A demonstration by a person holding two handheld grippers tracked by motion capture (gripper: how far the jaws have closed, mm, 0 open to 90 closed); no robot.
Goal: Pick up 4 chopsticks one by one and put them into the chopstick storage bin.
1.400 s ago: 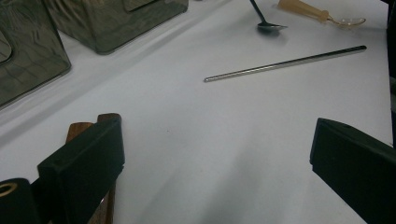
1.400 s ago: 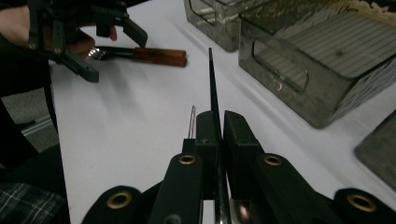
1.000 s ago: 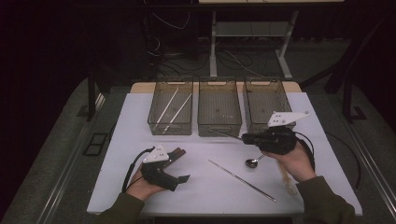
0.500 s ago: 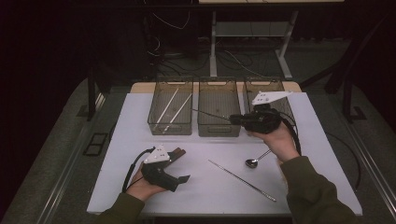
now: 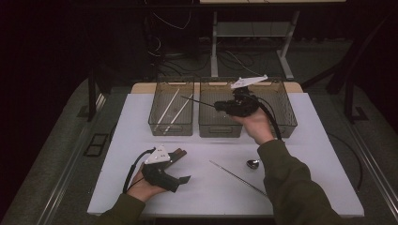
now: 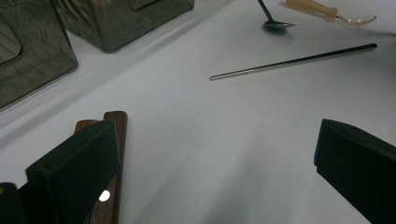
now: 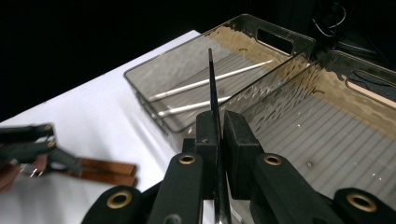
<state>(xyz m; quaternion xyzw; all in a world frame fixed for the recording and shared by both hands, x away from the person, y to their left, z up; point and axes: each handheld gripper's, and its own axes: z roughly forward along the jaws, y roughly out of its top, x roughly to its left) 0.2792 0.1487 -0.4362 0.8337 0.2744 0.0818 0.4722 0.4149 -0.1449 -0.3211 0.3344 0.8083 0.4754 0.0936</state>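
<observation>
White table [image 5: 300, 187]: right tool [image 7: 217, 133] clamps thin dark metal chopstick [image 7: 211, 79] over clear plastic bins [image 5: 171, 126]; left tool [image 5: 180, 166] spread wide, empty.

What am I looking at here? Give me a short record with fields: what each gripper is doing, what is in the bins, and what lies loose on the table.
Right gripper: shut on a thin dark stick, held above the bins, tip toward the left bin
Left gripper: open, low over the table, holding nothing
Left bin: two pale sticks
Middle bin: contents hard to tell
Loose on table: metal rod, metal spoon, clear amber spoon, wooden pieces by the left gripper
</observation>
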